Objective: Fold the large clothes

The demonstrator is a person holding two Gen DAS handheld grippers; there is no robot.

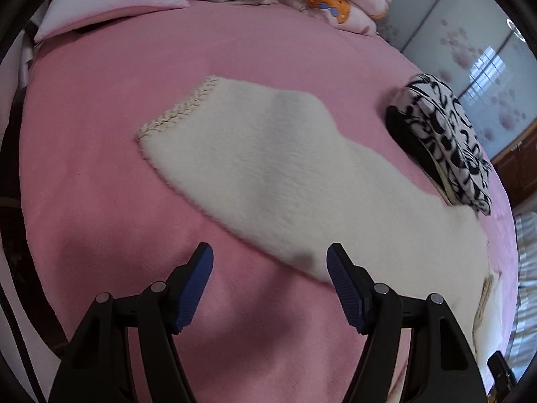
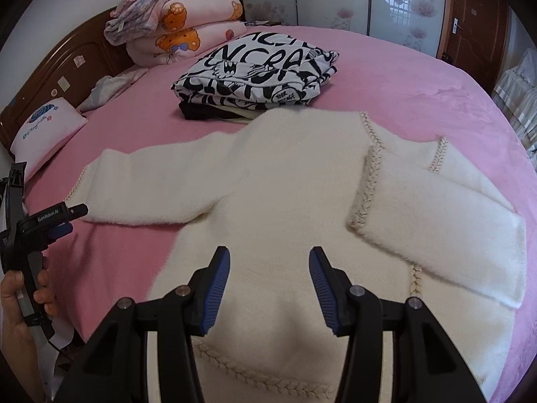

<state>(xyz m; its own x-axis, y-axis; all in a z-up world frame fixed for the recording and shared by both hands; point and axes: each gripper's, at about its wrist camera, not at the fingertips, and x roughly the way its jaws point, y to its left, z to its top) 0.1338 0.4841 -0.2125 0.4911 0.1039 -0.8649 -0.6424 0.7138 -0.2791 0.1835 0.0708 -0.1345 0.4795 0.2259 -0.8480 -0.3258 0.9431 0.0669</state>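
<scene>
Fingers (image 2: 218, 278) above fluffy white cardigan (image 2: 285, 174)

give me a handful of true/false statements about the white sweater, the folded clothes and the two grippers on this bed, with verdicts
1. The fluffy white sweater with braided trim lies flat on the pink bedspread. True.
2. The right gripper is clamped on the sweater. False: its jaws stand open above the fabric, gripping nothing.
3. One sleeve is folded in across the sweater's body; the other sleeve lies stretched out. True.
4. The folded black-and-white printed garment lies on top of the sweater. False: it sits on the bedspread just beyond it.
5. The left gripper holds the outstretched sleeve's cuff. False: its jaws are open and empty, and the cuff lies at the sleeve's far end.
</scene>
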